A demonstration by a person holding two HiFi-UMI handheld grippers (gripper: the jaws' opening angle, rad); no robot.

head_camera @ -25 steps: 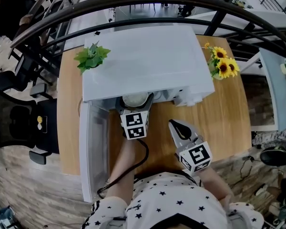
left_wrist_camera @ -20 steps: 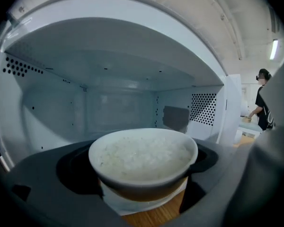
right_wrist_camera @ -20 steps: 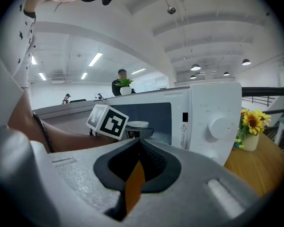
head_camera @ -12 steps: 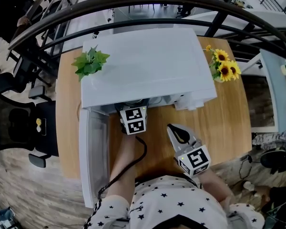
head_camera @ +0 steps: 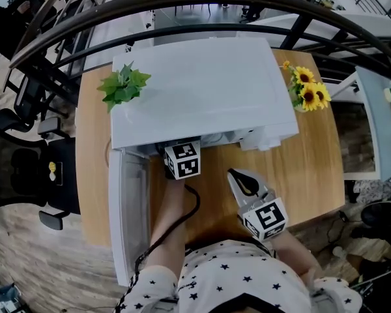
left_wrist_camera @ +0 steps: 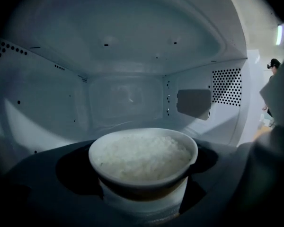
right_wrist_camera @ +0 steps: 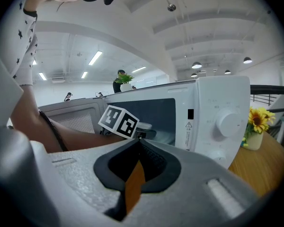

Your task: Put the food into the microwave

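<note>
A white bowl of rice (left_wrist_camera: pixel 143 159) is inside the white microwave (head_camera: pixel 202 90), low over the dark floor of its cavity. My left gripper (left_wrist_camera: pixel 144 188) is shut on the bowl, its dark jaws on either side of it. In the head view only that gripper's marker cube (head_camera: pixel 182 160) shows at the oven's mouth; the bowl is hidden there. My right gripper (head_camera: pixel 235 175) rests shut and empty over the wooden table (head_camera: pixel 313 168), just in front of the microwave's control panel (right_wrist_camera: pixel 222 122). The right gripper (right_wrist_camera: pixel 139 144) points at the open cavity.
The microwave door (head_camera: pixel 127 214) stands swung open to the left, beside my left arm. A green plant (head_camera: pixel 124 83) sits on the oven's top left corner. A vase of sunflowers (head_camera: pixel 304 90) stands on the table to the right. Black office chairs (head_camera: pixel 19 168) stand left of the table.
My left gripper has pushed forward with the bowl into the cavity, so the bowl is no longer seen from the head view. The right gripper has barely moved.
</note>
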